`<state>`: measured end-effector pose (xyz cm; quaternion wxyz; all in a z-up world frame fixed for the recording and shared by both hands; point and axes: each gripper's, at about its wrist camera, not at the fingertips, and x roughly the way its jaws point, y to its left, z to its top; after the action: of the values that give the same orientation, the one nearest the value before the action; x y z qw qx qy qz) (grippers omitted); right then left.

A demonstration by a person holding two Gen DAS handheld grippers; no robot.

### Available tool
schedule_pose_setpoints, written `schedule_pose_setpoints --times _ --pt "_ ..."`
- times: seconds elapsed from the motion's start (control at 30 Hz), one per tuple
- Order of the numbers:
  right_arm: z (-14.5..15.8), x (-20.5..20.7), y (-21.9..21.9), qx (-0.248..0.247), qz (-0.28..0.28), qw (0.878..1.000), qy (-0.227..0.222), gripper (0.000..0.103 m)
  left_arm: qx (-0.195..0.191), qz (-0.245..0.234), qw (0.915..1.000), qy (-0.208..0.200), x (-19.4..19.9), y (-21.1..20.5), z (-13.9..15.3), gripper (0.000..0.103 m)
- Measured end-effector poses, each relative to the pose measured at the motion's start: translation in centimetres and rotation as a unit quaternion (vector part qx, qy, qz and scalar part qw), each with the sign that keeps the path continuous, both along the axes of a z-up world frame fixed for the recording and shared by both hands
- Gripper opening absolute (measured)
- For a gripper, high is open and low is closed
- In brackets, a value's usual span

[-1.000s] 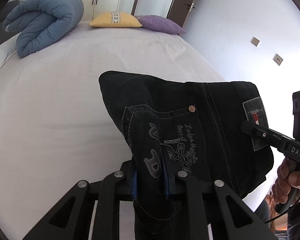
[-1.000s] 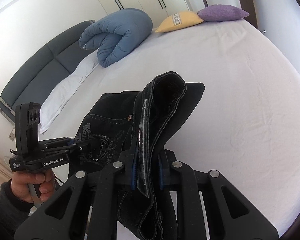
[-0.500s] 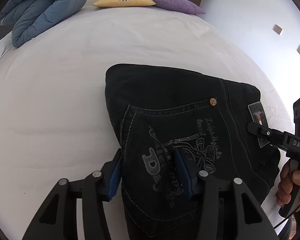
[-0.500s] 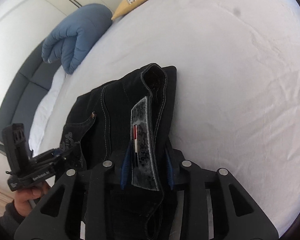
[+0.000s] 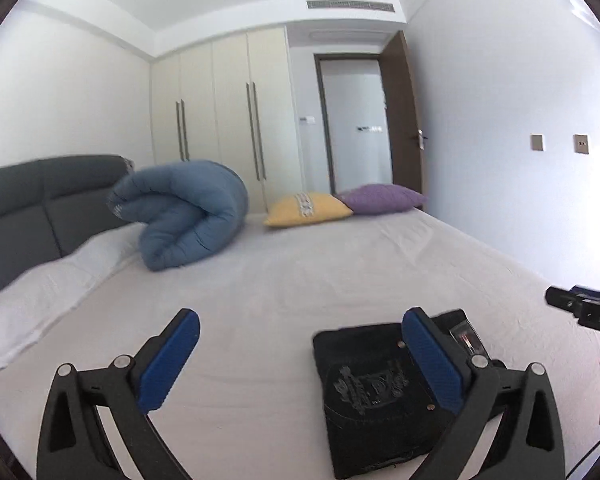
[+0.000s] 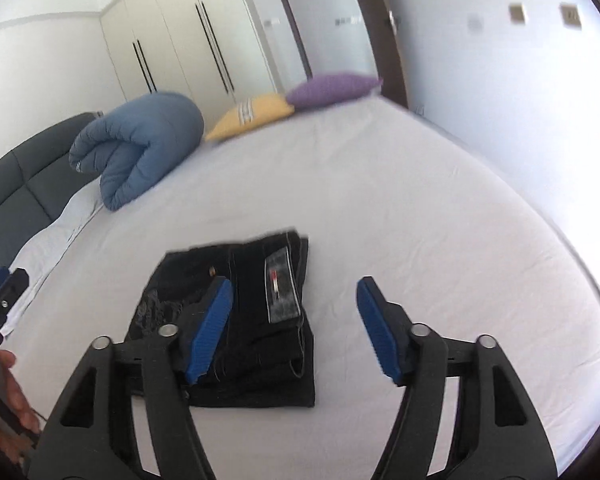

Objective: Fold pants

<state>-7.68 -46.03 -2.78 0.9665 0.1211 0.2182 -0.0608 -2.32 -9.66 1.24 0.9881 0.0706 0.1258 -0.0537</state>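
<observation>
My left gripper (image 5: pixel 300 344) has its blue-padded jaws spread wide and still opening, with only bare sheet between them. My right gripper (image 6: pixel 294 322) is likewise apart and opening, its jaws empty; the left pad (image 6: pixel 210 330) overlaps the garment in view, but whether it touches the cloth I cannot tell.

The folded black denim pants (image 6: pixel 256 312) lie flat as a compact rectangle on the white bed sheet (image 6: pixel 400 208), near the bed's near edge and well apart from the pillows. A grey label patch (image 6: pixel 282 290) faces up on the top layer.

At the head end, against the grey padded headboard (image 5: pixel 28 200), lies a white pillow (image 5: pixel 52 284). A rolled blue quilt (image 5: pixel 184 212) sits beside it. A yellow cushion (image 5: pixel 308 209) and a purple cushion (image 5: pixel 382 198), touching each other, occupy the far edge.
</observation>
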Motion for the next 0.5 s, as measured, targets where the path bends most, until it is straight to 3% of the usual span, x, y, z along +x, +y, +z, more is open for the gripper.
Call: schedule_pose_setpoints --times 0.1,0.13,0.2,0.23,0.3,0.4,0.5 --pt "6.8 -5.2 2.0 -0.079 -0.039 0.987 -0.133 0.1 -0.016 0.057 0.9967 -0.056 -2.8 0.4 4.3 0.103" --pt "8.7 -6.4 2.7 -0.106 -0.053 0.979 -0.166 0.103 -0.031 0.073 0.9929 -0.089 -4.2 1.0 6.2 0.103" --pt "11.9 -8.7 3.9 -0.141 -0.071 0.965 -0.209 0.103 -0.062 0.086 0.9877 -0.115 -3.9 5.1 8.9 0.103" --pt "13.7 -9.8 4.4 -0.153 -0.076 0.96 -0.222 0.103 -0.078 0.093 0.9845 -0.127 -4.8 5.9 10.1 0.103" --pt "16.0 -11.2 5.0 -0.16 -0.075 0.958 -0.226 0.103 -0.072 0.099 0.9845 -0.125 -6.0 6.7 11.9 0.103" --pt "18.2 -14.1 5.7 -0.152 -0.044 0.954 -0.255 0.103 -0.046 0.087 0.9893 -0.108 -6.7 6.8 13.5 0.103" --pt "19.8 -15.8 6.3 -0.129 0.01 0.961 -0.245 0.103 -0.013 0.087 0.9938 -0.068 -6.8 6.4 13.5 0.103"
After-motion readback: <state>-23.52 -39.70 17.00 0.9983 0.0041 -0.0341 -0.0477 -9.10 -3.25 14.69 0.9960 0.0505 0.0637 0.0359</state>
